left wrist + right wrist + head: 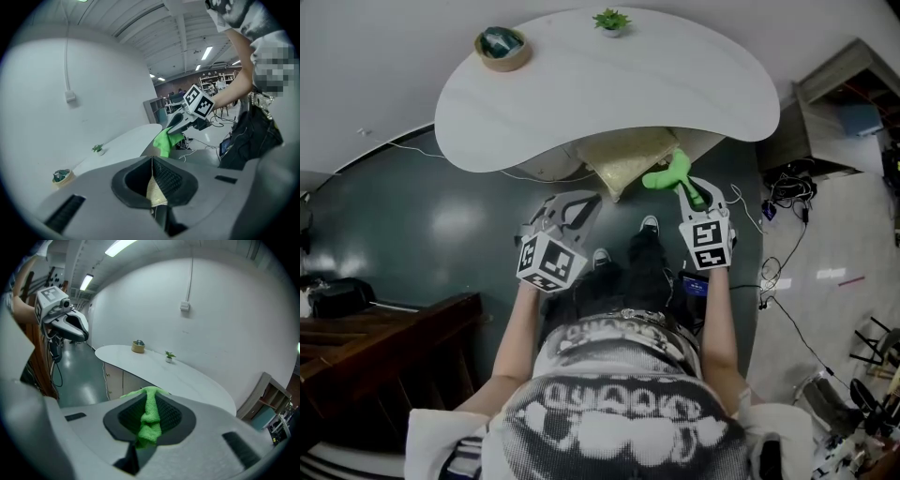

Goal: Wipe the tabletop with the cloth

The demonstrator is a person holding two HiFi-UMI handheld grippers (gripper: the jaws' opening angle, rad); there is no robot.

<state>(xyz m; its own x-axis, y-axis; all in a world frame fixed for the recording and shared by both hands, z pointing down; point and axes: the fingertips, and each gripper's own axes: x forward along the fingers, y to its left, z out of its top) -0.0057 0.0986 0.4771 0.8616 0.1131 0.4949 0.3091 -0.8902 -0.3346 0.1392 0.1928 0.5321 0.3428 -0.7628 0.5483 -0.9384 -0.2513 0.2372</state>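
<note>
Green cloth (149, 418) is clamped in your right gripper (692, 191), bunched lengthwise along the jaws. Left gripper (572, 211) jaws are together, empty. White tabletop (609, 94) lies straight ahead; your right gripper is nearer its edge.

A white curved wall (225, 310) is seen behind the white kidney-shaped tabletop (609, 84), with a small box (185, 306) fixed to it. The floor (441, 216) is dark green and glossy. Dark wooden furniture (384, 333) is set at near left, and cables (787, 192) are strewn at right. Strip lights (122, 245) are mounted overhead.
</note>
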